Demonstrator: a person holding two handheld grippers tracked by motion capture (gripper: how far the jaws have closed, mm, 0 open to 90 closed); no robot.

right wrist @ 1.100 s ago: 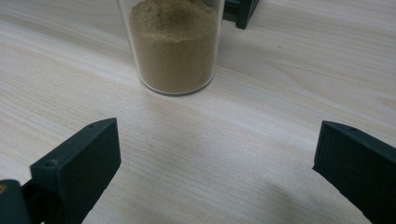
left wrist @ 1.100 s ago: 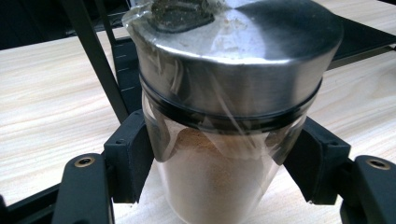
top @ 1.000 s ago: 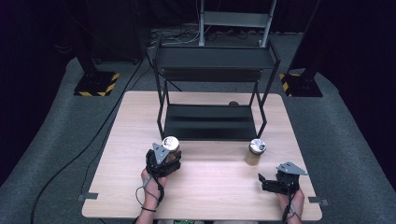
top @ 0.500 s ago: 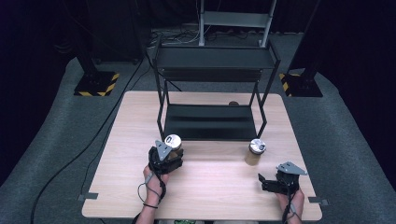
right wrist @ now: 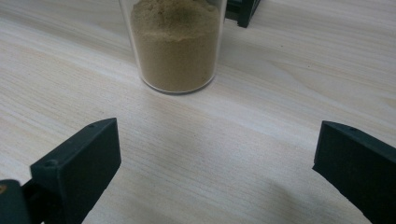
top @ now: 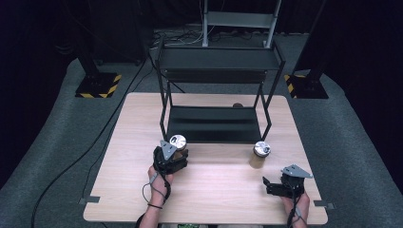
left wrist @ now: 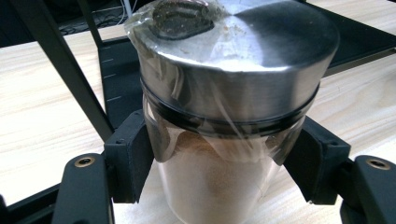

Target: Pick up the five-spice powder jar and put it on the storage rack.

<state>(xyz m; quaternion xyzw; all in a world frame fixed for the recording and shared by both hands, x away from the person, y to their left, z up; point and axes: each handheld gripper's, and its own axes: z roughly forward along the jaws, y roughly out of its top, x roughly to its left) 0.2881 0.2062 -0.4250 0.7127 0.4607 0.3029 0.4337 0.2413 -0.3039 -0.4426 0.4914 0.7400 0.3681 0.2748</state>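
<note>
Left gripper (left wrist: 219,163) clamped on jar (left wrist: 224,121) at tabletop (top: 214,190) front-left, jaws below steel lid (left wrist: 252,42); probably rigid, slick, breakable, moderately heavy with powder, best held mid-wall; right gripper (right wrist: 215,163) wide open, empty, facing second jar (right wrist: 175,42).

A: In the left gripper view, the bottom of the spice jar (left wrist: 224,154) between the pads runs off the lower edge, so whether it rests on the table (left wrist: 42,130) can't be told

B: And its metal lid (left wrist: 243,56)?

A: Cut off above the claw. In the right gripper view, the second jar (right wrist: 175,44) ahead of the open jaws loses its upper part at the top edge

B: That small brown thing (top: 237,105) behind the rack (top: 214,123)?

A: Too small to tell
</note>
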